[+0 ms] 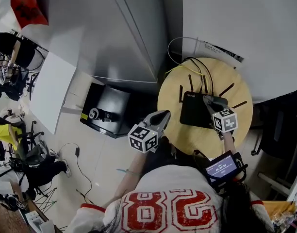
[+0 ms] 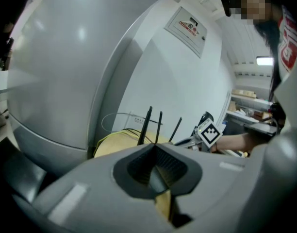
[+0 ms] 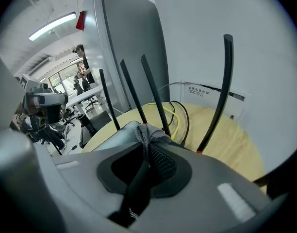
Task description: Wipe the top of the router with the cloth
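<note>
Left gripper (image 1: 163, 115): my jaws are pressed together with nothing between them; it hovers at the left edge of the round table (image 1: 173, 98)
Router (image 1: 194, 111): black; flat on the table; antennas raised
Right gripper (image 1: 210, 102): my jaws pinch the grey cloth (image 3: 147, 131); held over the router's top

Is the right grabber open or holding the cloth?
Shut on the cloth: the right gripper has its jaws pinching the grey fabric between them.
</note>
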